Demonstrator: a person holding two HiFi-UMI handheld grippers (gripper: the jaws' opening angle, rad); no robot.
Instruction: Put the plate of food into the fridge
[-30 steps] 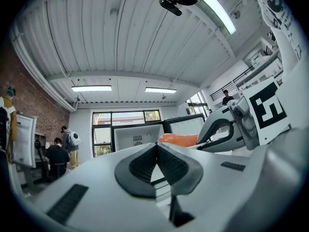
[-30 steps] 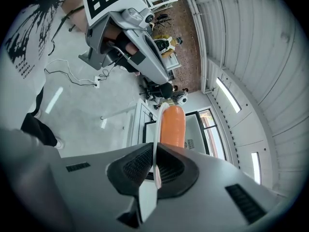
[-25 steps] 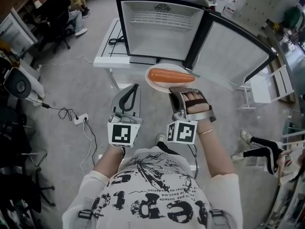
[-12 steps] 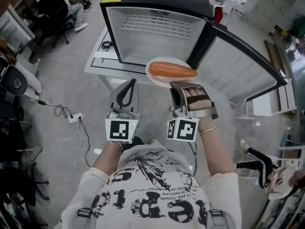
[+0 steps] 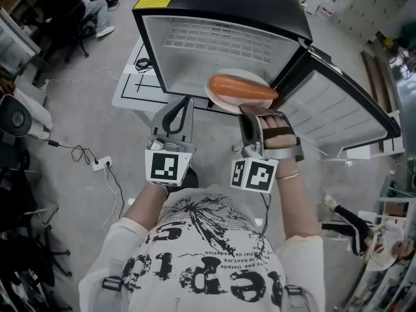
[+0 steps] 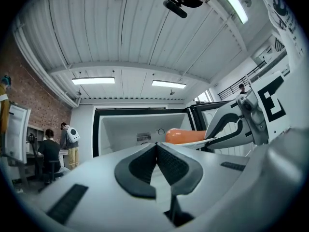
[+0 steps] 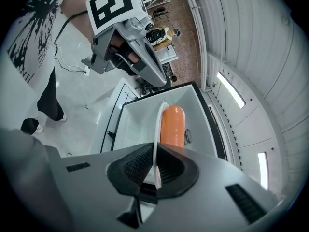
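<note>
While right gripper pinches plate by near rim, upper centre at fridge mouth: stiff, likely breakable, one-edge hold tips easily. Round orange food may roll; keep level. Left gripper pressed together, empty, left of plate.

The thin white round plate looks smooth and a bit shiny, like hard plastic or china; I cannot tell which. The long orange food on it has a smooth, glossy skin. The black box-shaped fridge is shiny outside, and its white inside wall looks like smooth matt plastic. The left grey plastic gripper and the right grey plastic gripper are matt, with black pads that look like rubber, rough with tiny bumps. The white T-shirt with black print is soft cloth. The grey floor is smooth and shines a little. The red brick wall looks rough.
</note>
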